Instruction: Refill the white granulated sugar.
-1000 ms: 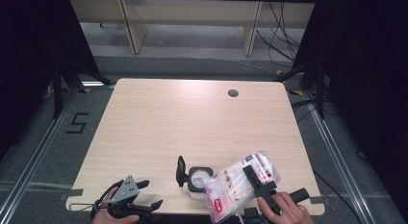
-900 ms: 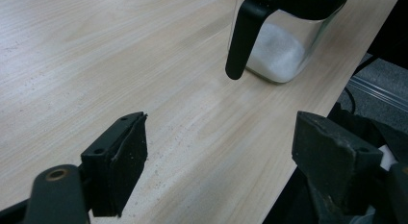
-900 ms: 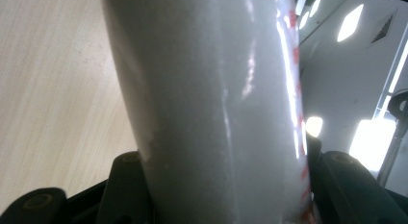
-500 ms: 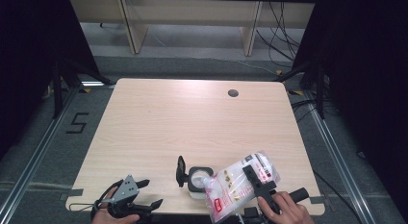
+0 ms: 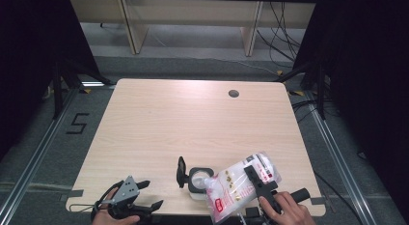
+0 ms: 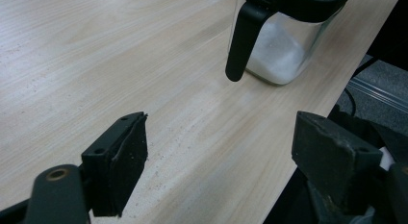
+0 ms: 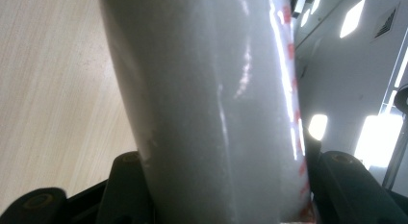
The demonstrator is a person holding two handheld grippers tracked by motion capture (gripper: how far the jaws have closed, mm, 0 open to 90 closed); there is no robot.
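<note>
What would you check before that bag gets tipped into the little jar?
1. Bag gripped by right gripper: ok, jaws clamp it on both sides.
2. Jar lid open: ok, it stands up at the jar's side.
3. Bag over the jar mouth: ok, its corner hangs over the opening.
4. Bag already cut open: cannot tell.
5. Left gripper steadying the jar: not ok, it is open and apart from it.
6. Table clean: not ok, fine grains lie near the jar.
</note>
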